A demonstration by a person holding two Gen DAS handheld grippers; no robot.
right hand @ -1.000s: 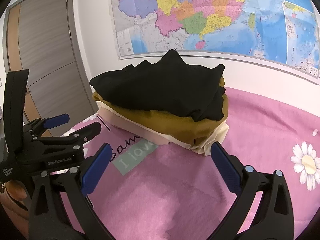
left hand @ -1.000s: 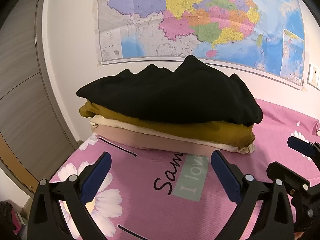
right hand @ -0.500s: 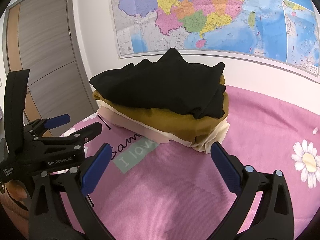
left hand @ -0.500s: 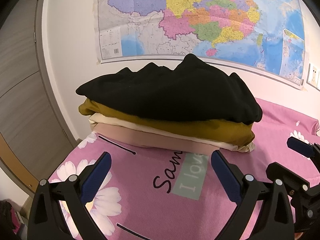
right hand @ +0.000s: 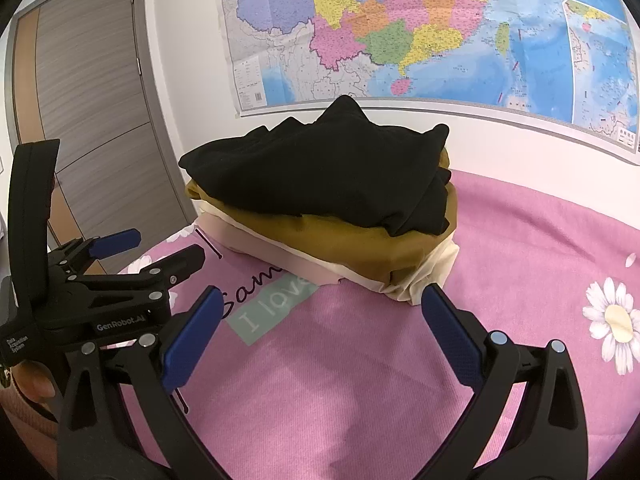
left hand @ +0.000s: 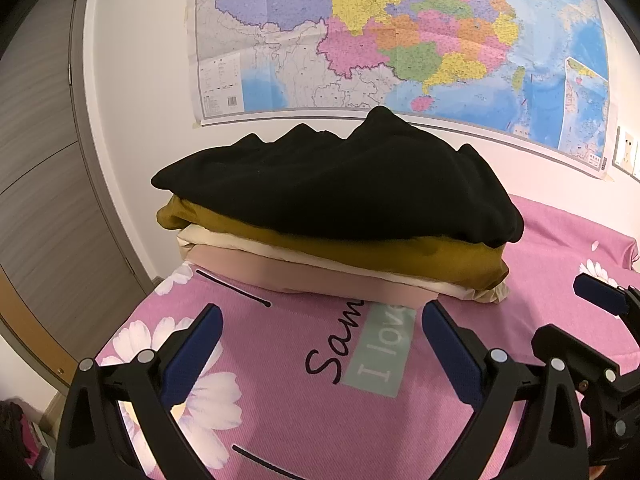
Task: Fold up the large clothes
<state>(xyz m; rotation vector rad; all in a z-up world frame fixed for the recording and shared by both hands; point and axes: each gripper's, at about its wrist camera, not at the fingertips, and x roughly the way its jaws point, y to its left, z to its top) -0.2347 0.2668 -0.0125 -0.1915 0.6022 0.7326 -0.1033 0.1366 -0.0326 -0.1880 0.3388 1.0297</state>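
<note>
Stack of folded clothes (left hand: 336, 216) sits on bed w/ pink sheet (left hand: 304, 420), near wall, black piece on top. Right view only: door (right hand: 92, 120). Left tool (left hand: 318, 350) and right tool (right hand: 320, 330) both spread wide, empty, low over sheet, facing stack.

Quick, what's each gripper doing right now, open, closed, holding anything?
Left gripper: open, holding nothing, short of the pile of clothes.
Right gripper: open, holding nothing, over the pink bedspread.
</note>
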